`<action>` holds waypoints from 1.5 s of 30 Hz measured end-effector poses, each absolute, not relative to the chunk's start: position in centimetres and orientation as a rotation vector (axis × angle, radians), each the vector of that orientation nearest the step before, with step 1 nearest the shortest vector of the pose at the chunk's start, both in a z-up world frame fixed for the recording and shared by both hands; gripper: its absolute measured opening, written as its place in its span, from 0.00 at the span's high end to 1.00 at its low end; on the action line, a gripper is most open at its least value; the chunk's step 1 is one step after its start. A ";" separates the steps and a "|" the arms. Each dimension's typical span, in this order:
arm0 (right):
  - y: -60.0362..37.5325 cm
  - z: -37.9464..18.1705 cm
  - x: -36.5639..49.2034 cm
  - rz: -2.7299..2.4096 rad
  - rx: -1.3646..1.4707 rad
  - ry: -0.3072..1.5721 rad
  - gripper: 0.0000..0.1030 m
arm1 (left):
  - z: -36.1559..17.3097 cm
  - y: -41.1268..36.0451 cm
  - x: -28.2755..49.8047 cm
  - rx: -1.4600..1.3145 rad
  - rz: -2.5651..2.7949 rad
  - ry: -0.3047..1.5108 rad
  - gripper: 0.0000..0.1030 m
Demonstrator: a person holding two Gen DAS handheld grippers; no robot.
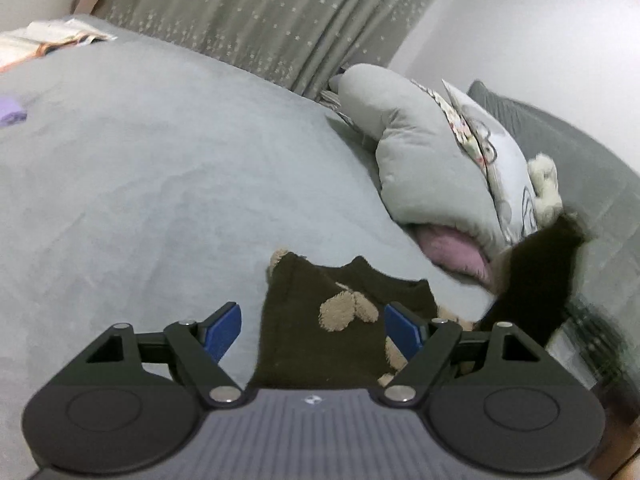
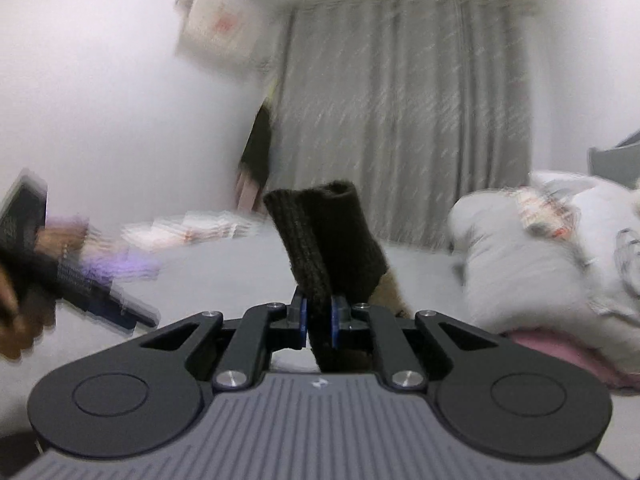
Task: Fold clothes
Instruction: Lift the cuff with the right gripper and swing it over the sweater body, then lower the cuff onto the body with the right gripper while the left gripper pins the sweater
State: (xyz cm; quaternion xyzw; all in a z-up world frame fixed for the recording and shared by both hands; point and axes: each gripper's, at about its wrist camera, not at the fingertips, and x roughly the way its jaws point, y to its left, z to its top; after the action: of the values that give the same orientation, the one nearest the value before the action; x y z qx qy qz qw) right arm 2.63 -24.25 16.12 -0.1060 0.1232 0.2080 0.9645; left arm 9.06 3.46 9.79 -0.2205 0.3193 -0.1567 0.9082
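Note:
A dark brown knitted sweater [image 1: 320, 344] with tan fuzzy patches lies on the grey bed [image 1: 140, 184], its body right in front of my left gripper [image 1: 312, 328]. That gripper is open, its blue pads on either side of the sweater and above it. One sleeve [image 1: 536, 280] rises off to the right. In the right wrist view my right gripper [image 2: 319, 316] is shut on the ribbed cuff of the sweater [image 2: 324, 236], which stands up between the pads. The view is blurred by motion.
A bunched grey duvet [image 1: 424, 160] with patterned pillows and a pink cloth [image 1: 452, 252] lies at the right of the bed. Folded pale clothes [image 1: 44, 40] and a purple item [image 1: 12, 112] sit far left. A grey curtain [image 2: 400, 120] hangs behind. A hand [image 2: 24, 272] holds the other gripper at the left.

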 end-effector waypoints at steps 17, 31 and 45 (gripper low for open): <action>-16.8 10.9 3.2 0.443 -0.378 0.422 0.88 | 6.5 2.3 11.4 -0.569 -0.331 0.708 0.22; -16.0 8.2 4.0 0.427 -0.505 0.404 0.88 | 7.6 -1.4 11.1 -0.556 -0.436 0.720 0.20; -22.4 10.8 3.9 0.469 -0.209 0.427 0.55 | 6.0 -0.8 11.5 -0.590 -0.423 0.748 0.88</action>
State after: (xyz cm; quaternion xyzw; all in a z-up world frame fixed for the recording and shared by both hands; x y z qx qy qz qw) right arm 3.94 -22.38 10.77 -0.1027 0.2098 0.2301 0.9447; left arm 11.54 -0.83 6.03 -0.2818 0.3575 -0.2021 0.8672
